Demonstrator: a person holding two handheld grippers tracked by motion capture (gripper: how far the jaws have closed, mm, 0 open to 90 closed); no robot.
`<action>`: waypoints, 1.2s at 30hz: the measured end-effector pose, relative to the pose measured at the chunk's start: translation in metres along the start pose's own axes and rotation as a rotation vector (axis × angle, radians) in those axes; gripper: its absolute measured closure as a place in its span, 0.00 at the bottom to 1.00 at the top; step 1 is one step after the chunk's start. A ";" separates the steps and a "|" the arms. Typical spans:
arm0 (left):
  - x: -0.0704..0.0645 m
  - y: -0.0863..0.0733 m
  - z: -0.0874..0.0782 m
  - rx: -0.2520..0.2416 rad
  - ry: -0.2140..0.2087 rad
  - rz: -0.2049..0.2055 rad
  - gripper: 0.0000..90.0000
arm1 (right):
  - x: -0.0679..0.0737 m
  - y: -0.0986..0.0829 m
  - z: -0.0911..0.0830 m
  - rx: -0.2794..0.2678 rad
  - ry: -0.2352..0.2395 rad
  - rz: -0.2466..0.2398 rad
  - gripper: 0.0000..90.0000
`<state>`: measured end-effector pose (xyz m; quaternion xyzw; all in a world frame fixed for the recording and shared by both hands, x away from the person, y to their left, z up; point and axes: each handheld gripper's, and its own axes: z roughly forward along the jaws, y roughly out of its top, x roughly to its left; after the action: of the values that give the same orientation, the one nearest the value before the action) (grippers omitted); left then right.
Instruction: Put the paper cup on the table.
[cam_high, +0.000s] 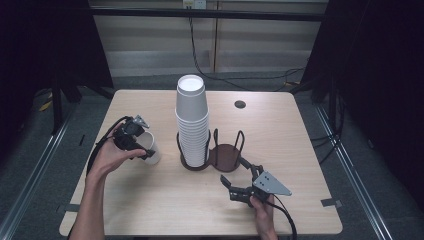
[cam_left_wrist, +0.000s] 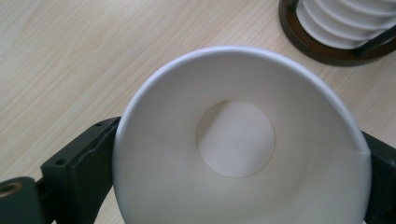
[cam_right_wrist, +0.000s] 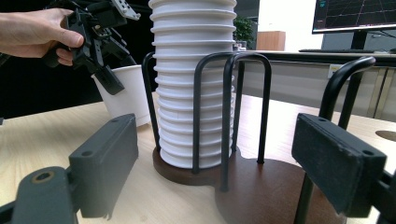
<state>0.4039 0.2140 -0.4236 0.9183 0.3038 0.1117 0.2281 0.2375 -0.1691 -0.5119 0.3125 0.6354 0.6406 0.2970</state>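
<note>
You are clamping the left gripper (cam_high: 131, 141) on the single cup (cam_high: 150, 148), left of the cup stack (cam_high: 192, 120) | right gripper (cam_high: 242, 183) gaping empty near the holder (cam_high: 226, 158) | squeezing lightly avoids crushing.

The single paper cup (cam_high: 150, 147) is plain white, like the ribbed white stack of cups (cam_high: 192, 122). The wire-looped cup holder (cam_high: 222, 155) is dark brown with black wires, on a pale woodgrain table (cam_high: 150, 200).

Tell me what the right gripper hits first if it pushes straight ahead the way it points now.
Probably the dark cup holder: the open right gripper faces its wire posts and base, with the cup stack just behind-left. Depth is uncertain.
</note>
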 end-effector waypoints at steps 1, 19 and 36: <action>0.001 -0.001 0.000 0.002 -0.004 0.002 0.05 | 0.000 0.000 0.000 0.000 0.000 0.000 0.16; 0.003 -0.013 0.021 -0.005 -0.017 -0.054 0.10 | 0.000 0.000 0.000 0.000 0.000 0.000 0.15; 0.004 -0.038 0.021 -0.112 -0.048 -0.085 0.16 | 0.000 0.000 0.000 0.000 -0.001 0.001 0.15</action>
<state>0.3953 0.2361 -0.4598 0.8927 0.3301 0.0967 0.2911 0.2375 -0.1691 -0.5119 0.3131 0.6352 0.6404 0.2971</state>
